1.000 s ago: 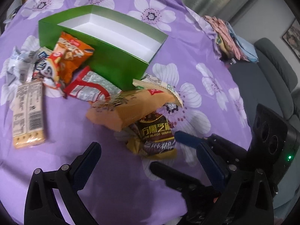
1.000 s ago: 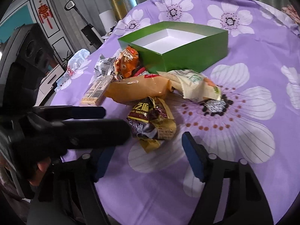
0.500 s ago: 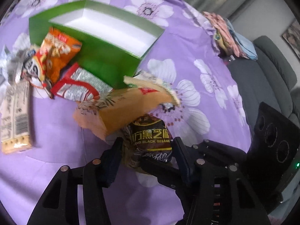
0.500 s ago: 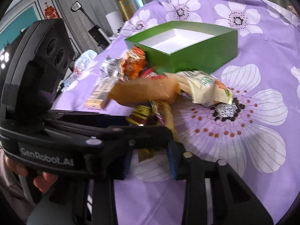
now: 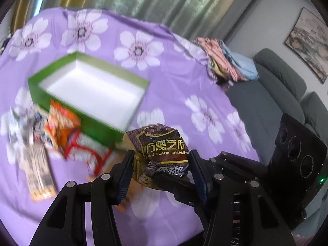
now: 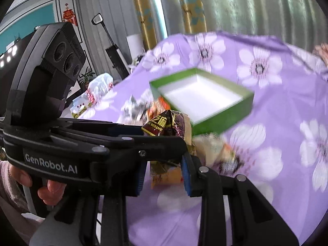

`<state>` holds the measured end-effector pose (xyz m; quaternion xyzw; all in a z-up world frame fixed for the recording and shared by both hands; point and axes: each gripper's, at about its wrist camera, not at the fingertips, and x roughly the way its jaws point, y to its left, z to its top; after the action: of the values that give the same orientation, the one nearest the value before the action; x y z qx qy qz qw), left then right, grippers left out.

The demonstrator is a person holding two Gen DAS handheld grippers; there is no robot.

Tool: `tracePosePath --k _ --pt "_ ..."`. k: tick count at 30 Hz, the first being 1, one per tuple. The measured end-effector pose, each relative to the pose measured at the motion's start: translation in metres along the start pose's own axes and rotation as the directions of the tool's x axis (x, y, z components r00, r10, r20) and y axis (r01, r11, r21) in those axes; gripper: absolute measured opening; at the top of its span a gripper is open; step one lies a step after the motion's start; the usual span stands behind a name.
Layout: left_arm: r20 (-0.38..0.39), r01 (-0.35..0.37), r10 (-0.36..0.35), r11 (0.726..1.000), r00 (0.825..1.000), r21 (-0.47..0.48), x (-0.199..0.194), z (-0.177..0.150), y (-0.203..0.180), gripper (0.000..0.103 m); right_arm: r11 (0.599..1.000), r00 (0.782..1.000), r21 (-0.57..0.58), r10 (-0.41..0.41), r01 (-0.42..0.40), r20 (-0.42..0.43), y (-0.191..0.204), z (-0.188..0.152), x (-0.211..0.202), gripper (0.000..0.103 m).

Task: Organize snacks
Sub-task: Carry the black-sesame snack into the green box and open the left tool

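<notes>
A dark black sesame packet (image 5: 164, 145) with gold print hangs above the purple flowered cloth (image 5: 184, 78). My left gripper (image 5: 162, 164) is shut on its sides, and both blue pads press into the wrapper. My right gripper (image 6: 164, 172) comes in from the right and is shut on the packet's yellow lower end (image 6: 166, 176). In the right wrist view the left gripper's black body (image 6: 61, 143) crosses in front and hides part of the packet (image 6: 164, 123). Behind stands the green box (image 5: 88, 121) with an empty white inside, also the green box (image 6: 225, 114) in the right view.
Left of the box lie an orange bag (image 5: 61, 119), a red-and-white pack (image 5: 88, 149), a long biscuit bar (image 5: 39, 170) and a silver pack (image 5: 18, 119). A pale pack (image 6: 213, 145) lies by the box. Folded clothes (image 5: 225, 61) sit at the cloth's far edge, with a grey sofa (image 5: 276, 102) beyond.
Both grippers went from open to shut on the sesame packet, then rose with it, lifting it off the cloth. The long orange pack that lay over it is now mostly hidden below.
</notes>
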<state>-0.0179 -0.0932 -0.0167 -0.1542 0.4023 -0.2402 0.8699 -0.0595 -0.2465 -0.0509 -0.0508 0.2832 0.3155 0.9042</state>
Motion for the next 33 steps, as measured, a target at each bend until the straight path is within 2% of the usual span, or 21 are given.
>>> tracePosePath --k 7,15,18,19,20,21,22,24,29,32,33 --pt "0.038 -0.042 0.043 0.999 0.998 -0.015 0.012 0.048 0.021 0.054 0.999 0.998 -0.036 0.012 -0.010 0.064 -0.016 0.049 0.031 0.031" --pt "0.010 -0.081 0.082 0.992 0.997 -0.094 0.046 0.082 0.061 0.054 1.000 0.998 -0.006 0.031 -0.030 0.047 -0.040 0.076 0.083 0.031" --pt "-0.017 -0.130 0.129 0.986 0.992 -0.105 0.062 0.089 0.073 0.054 1.000 0.999 0.015 0.026 -0.027 0.040 -0.047 0.080 0.101 0.034" --pt "-0.025 -0.140 0.138 0.984 0.990 -0.113 0.066 0.089 0.077 0.054 1.000 1.000 0.020 0.014 -0.014 0.027 -0.049 0.081 0.107 0.038" --pt "-0.032 -0.156 0.154 0.980 0.988 -0.120 0.069 0.090 0.079 0.054 0.999 1.000 0.033 -0.004 0.004 0.014 -0.052 0.080 0.113 0.047" --pt "-0.039 -0.183 0.180 0.975 0.983 -0.122 0.072 0.090 0.083 0.056 0.999 1.000 0.044 -0.016 0.016 0.007 -0.055 0.079 0.116 0.049" --pt "-0.040 -0.199 0.196 0.972 0.980 -0.122 0.071 0.088 0.084 0.057 0.999 1.000 0.049 -0.020 0.020 0.001 -0.057 0.077 0.117 0.049" --pt "-0.036 -0.247 0.244 0.962 0.969 -0.120 0.067 0.084 0.087 0.067 0.998 1.000 0.063 -0.030 0.031 -0.006 -0.061 0.071 0.115 0.050" --pt "0.009 -0.350 0.352 0.934 0.936 -0.075 0.045 0.074 0.080 0.069 0.994 0.998 0.092 -0.060 0.057 0.023 -0.071 0.058 0.087 0.057" --pt "0.032 -0.356 0.357 0.934 0.933 -0.039 0.031 0.067 0.073 0.082 0.993 0.997 0.099 -0.068 0.063 0.048 -0.069 0.053 0.064 0.062" --pt "0.045 -0.341 0.342 0.940 0.939 -0.031 0.026 0.064 0.071 0.082 0.993 0.996 0.095 -0.070 0.065 0.053 -0.068 0.051 0.059 0.062"
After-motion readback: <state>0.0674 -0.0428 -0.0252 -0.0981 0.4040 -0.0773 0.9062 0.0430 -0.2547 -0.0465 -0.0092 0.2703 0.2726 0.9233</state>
